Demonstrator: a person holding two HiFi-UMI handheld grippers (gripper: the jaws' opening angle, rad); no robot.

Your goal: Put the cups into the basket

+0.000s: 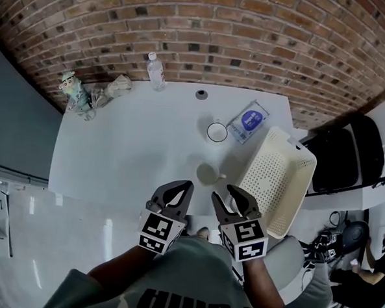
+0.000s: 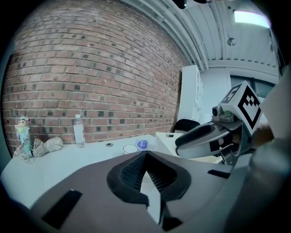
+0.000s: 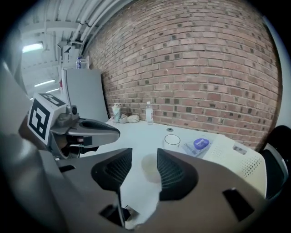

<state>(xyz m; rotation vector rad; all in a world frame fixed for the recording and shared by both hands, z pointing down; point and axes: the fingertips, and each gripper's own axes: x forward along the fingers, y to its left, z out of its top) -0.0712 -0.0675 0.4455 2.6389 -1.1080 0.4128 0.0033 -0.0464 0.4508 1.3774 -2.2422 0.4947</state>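
Left gripper (image 2: 145,155): jaws closed tip to tip, nothing between them. Right gripper (image 3: 144,158): jaws narrowly apart, pads on nothing; both are held side by side over the near edge of the table (image 1: 134,146).

Near cup (image 1: 207,174): on the table just ahead of the right gripper, visible through its jaw gap, just left of the basket (image 1: 269,174). Far cup (image 1: 217,131): upright, further back, beside a flat packet (image 1: 249,120) with a blue label; the packet lies at the basket's far corner. The basket is pale and perforated, at the table's right edge, with no cup in it.

Along the far edge: a clear bottle (image 1: 156,70), a small dark disc (image 1: 201,94), a crumpled cloth (image 1: 117,85) and a figurine (image 1: 73,87) at the left corner; all are well apart from the cups.

Surface: white and otherwise bare; a brick wall (image 1: 206,34) runs behind it; a black chair (image 1: 348,156) stands right of the basket.
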